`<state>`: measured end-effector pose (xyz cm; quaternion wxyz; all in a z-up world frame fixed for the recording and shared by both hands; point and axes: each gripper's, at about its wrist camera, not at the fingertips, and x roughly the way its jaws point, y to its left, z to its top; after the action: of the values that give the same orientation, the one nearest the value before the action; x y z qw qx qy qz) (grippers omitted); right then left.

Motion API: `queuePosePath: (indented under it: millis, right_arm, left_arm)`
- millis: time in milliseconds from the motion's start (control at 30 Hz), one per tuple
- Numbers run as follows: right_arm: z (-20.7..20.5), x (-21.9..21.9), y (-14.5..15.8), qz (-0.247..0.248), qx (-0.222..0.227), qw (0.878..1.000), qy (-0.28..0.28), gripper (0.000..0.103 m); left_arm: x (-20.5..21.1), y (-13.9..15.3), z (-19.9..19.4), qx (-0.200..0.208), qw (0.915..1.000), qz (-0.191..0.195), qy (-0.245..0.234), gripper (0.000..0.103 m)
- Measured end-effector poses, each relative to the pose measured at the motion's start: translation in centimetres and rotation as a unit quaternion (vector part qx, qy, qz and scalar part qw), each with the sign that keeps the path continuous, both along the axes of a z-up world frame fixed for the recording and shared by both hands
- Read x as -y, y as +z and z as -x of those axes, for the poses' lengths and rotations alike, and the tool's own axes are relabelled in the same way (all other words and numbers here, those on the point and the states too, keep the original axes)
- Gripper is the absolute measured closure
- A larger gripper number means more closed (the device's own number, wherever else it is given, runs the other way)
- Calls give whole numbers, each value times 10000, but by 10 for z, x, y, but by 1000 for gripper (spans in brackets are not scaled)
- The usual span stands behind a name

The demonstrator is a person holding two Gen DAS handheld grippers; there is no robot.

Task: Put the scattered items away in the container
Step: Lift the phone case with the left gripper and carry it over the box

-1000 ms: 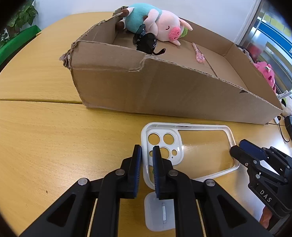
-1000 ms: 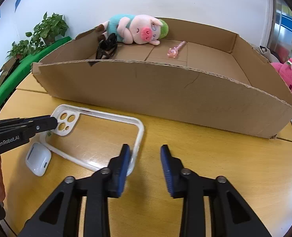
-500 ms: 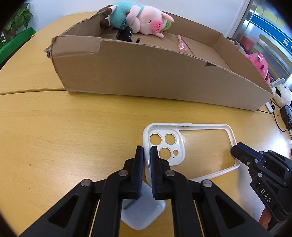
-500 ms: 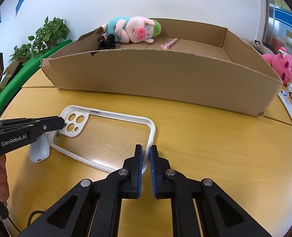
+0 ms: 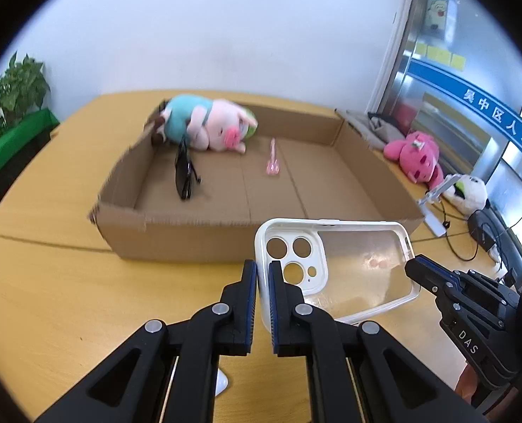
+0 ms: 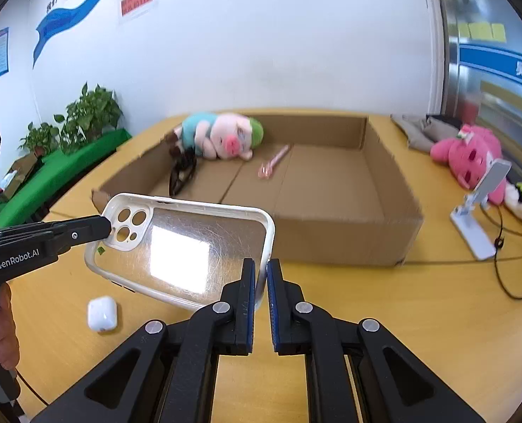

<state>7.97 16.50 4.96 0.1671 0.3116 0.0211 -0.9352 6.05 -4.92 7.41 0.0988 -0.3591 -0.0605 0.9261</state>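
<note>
A white-rimmed clear phone case (image 5: 352, 264) is held in the air in front of the cardboard box (image 5: 190, 236). My left gripper (image 5: 262, 271) is shut on its camera-end rim. My right gripper (image 6: 261, 271) is shut on the opposite end's rim; the case also shows in the right wrist view (image 6: 187, 250). The box (image 6: 331, 239) holds a pig plush (image 5: 208, 128), black sunglasses (image 5: 183, 172) and a pink wand (image 5: 272, 158). A white earbud case (image 6: 101, 313) lies on the table below the phone case.
Right of the box on the wooden table (image 6: 419, 317) are a pink plush (image 6: 469, 155), a white phone stand (image 6: 479, 218), a white plush and black cables. Potted plants (image 6: 84, 120) stand past the table's left edge.
Both grippers have lifted the phone case off the table and raised it toward the box. The earbud case stays on the table below.
</note>
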Motion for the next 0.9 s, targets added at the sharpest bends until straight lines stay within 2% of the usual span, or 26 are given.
queuePosePath:
  millis: [133,267,600,900]
  right_arm:
    - [-6,-1,24,15,-353,9994,-17,96]
    - [-6,-2,34,63,-459,9989,-27,97]
    - [2,-5,38,79,-460,9989,-47,97]
    - [25,-2,41,4,-485,9988,-28,97]
  left_arm:
    - [-6,23,-7,-379,9993,47,39,97]
    - [-8,35,-10,-539,9985,-6,42,97]
    - [-13,40,-7,-627,9980,-42,56,97]
    - [-10,39,16,-596,9981,-111,98,97]
